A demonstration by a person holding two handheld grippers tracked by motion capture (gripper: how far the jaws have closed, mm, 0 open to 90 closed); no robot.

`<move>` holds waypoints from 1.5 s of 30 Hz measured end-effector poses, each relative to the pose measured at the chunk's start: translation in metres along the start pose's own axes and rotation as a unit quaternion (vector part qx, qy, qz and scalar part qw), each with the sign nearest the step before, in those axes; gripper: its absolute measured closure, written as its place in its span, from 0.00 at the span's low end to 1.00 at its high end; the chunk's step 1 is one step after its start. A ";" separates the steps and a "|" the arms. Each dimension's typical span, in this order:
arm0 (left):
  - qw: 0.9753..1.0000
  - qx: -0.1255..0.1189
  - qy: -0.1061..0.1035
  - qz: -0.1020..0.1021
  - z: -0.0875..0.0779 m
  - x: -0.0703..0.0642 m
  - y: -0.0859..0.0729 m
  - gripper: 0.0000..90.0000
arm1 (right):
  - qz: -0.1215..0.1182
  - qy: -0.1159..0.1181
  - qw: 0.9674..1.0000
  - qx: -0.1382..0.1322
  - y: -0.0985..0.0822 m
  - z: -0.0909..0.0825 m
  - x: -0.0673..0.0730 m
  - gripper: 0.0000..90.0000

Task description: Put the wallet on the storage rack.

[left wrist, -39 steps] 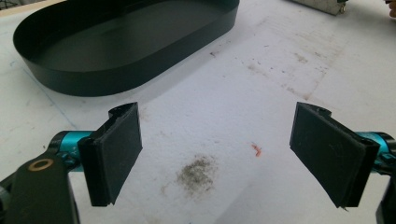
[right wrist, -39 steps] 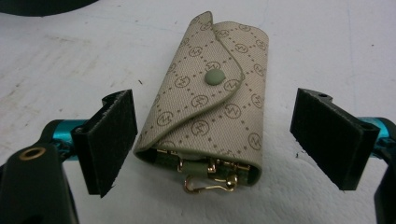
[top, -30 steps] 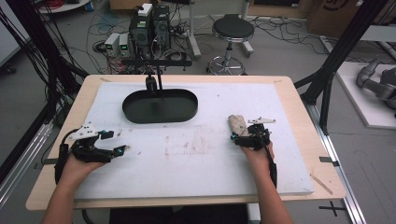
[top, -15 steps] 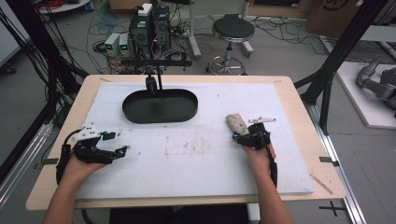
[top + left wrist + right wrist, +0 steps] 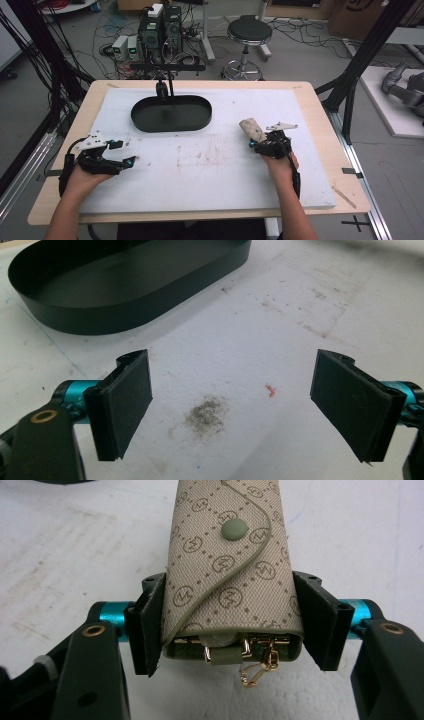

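Note:
A small beige monogram pouch (image 5: 230, 575) with a green snap button and a gold clasp lies on the white foam mat (image 5: 215, 165). My right gripper (image 5: 232, 625) is shut on its near end, both pads pressing its sides. In the high view the pouch (image 5: 252, 129) sticks out ahead of the right gripper (image 5: 260, 142) at the mat's right. My left gripper (image 5: 235, 400) stands open over bare, smudged mat with nothing between its jaws; it sits at the mat's left (image 5: 122, 160). A black oval tray (image 5: 171, 114) lies at the back centre, also ahead of the left gripper (image 5: 125, 285).
A black camera stand (image 5: 162, 85) rises just behind the tray. The wooden table edge (image 5: 345, 165) frames the mat. Black frame posts (image 5: 360, 65) stand at both sides; a stool (image 5: 249, 35) and electronics sit on the floor behind.
The right gripper with the pouch has edged slightly toward the person. The left gripper has barely shifted.

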State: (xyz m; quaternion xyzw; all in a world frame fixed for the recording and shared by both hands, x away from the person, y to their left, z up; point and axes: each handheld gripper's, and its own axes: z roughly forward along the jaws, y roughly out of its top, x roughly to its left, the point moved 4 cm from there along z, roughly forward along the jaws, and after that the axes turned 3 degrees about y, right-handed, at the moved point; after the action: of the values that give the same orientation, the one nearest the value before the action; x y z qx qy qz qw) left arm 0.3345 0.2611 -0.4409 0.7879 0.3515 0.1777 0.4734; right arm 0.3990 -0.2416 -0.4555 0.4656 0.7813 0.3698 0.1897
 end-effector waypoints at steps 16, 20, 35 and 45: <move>1.000 0.005 0.000 0.005 -0.003 0.000 0.001 0.19 | -0.068 0.054 0.996 -0.020 0.038 -0.009 0.013 0.40; 1.000 0.008 0.003 0.015 -0.004 -0.002 0.003 0.19 | -0.081 0.073 0.994 -0.032 0.051 -0.007 0.019 0.40; 1.000 -0.007 0.012 0.003 -0.020 0.001 -0.005 0.19 | -0.121 0.097 0.988 -0.025 0.087 0.014 0.042 0.40; 0.999 -0.016 0.027 -0.007 -0.039 0.005 -0.016 0.19 | -0.145 0.117 0.982 -0.017 0.107 0.040 0.066 0.40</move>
State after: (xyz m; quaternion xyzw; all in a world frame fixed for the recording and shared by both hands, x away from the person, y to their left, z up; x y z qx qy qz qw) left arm 0.3080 0.2939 -0.4357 0.7726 0.3672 0.2014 0.4772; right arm 0.4551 -0.1365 -0.3979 0.2978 0.8507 0.4038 0.1568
